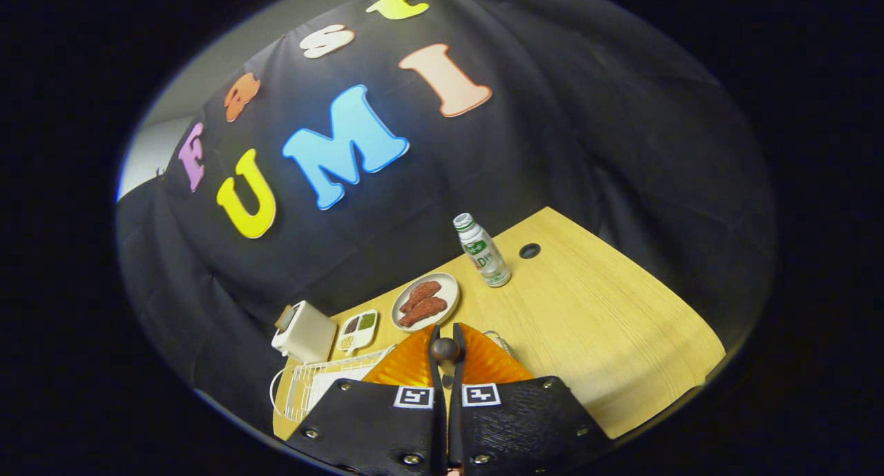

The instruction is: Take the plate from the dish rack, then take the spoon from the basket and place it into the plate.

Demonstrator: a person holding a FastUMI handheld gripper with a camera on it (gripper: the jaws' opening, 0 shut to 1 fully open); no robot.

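The jaws point(447, 348) pinch the spoon point(445, 350) (dark, round-ended) above the orange plate point(407, 365) on the tabletop point(594, 317).

You see one orange ribbed plate point(407, 365), one white wire dish rack point(311, 386), one brown round-ended spoon point(445, 350), one white plastic bottle point(482, 250), one white oval dish point(425, 301) with two brown meat pieces point(423, 303), and one claw point(447, 341) pinching the spoon.

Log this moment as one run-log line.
gripper: shut on spoon | spoon: held above orange plate | dish rack: beside plate | step: spoon not yet released
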